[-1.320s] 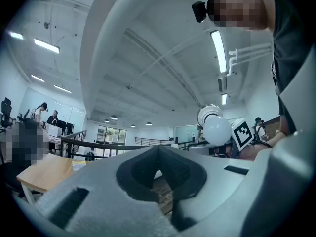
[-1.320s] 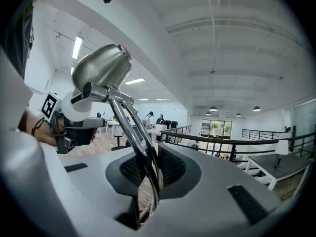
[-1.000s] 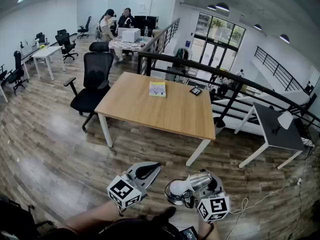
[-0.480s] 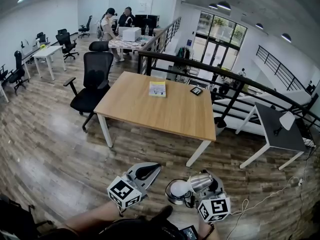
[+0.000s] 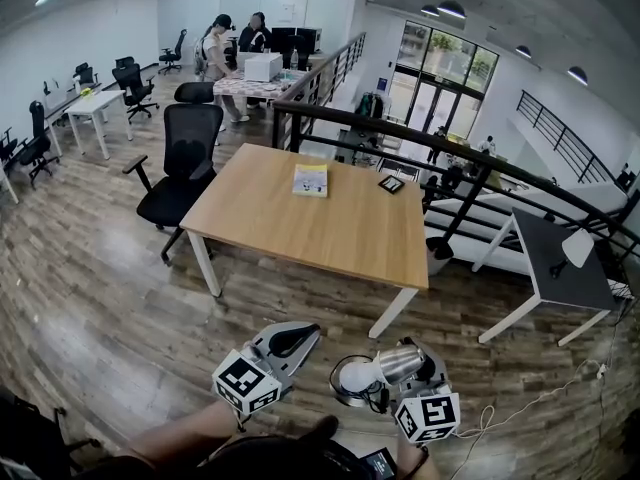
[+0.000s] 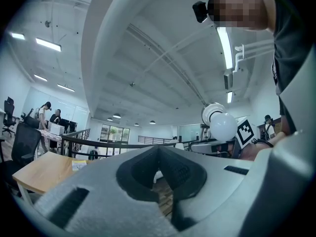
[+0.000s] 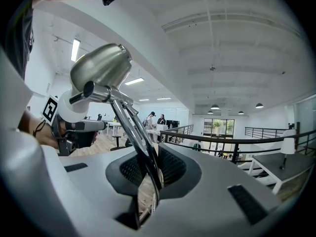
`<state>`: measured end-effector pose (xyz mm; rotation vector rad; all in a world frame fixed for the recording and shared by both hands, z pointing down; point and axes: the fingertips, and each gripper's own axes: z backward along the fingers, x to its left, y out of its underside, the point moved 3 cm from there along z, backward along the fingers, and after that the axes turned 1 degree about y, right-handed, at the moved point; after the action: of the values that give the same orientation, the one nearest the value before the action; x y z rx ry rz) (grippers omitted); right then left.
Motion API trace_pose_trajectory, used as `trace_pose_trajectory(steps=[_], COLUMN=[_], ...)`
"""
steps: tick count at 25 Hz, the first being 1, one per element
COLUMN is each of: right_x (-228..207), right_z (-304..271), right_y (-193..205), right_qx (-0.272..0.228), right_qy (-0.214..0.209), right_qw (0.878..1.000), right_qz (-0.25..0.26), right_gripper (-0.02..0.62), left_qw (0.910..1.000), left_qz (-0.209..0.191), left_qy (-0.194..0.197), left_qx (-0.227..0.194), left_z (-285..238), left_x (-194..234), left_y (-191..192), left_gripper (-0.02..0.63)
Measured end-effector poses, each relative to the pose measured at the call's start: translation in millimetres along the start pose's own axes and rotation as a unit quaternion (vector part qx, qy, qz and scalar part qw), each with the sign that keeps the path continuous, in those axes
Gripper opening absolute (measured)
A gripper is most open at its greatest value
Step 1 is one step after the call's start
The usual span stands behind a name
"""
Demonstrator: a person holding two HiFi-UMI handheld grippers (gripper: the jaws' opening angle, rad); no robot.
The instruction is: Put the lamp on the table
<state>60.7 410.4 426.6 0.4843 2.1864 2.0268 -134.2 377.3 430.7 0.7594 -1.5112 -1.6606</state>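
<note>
Gripping the lamp (image 7: 101,68) by its thin metal arm, the right gripper (image 7: 148,164) has its 2 jaws pinched onto the rod. The silver shade and white bulb ride above the pinch and lean to 1 side. That layout looks top-heavy. The rod is smooth and stiff, so it would likely swivel in the jaws if tipped, and the bulb is probably the fragile part. A hold low on the rod, kept upright, seems safest. The left gripper (image 6: 160,149) has its jaws together on nothing. It sits just beside the right and could steady the shade.

In the head view the lamp (image 5: 385,368) hangs over the wood floor, well short of the table's (image 5: 300,238) near edge. A book (image 5: 311,179) lies toward the far edge and a small dark object (image 5: 391,183) sits near the far right corner, leaving broad bare wood along the near edge. An office chair (image 5: 185,158) stands off the far left corner and a railing (image 5: 400,133) runs behind, so coming in over the near edge looks the open way.
</note>
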Motion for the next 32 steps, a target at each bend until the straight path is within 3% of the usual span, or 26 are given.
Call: trace_pose_trajectory(steps=[16,32], right_x=[-122,-184], right_z=[-55,-94], right_y=[9,30], right_qx=[-0.003,0.004], right_qy=[-0.027,-0.037], right_qw=[1.0,0.999], right_qz=[-0.009,-0.02], right_gripper=[0.046,0.051], left_qw=[0.9997,0.9994], left_qz=[-0.002,0.007], left_qy=[-0.022,-0.035], left_qx=[-0.004,-0.001], left_z=[-139,-206], left_x=[15,35], left_y=[8,30], left_gripper=[0.008,0.008])
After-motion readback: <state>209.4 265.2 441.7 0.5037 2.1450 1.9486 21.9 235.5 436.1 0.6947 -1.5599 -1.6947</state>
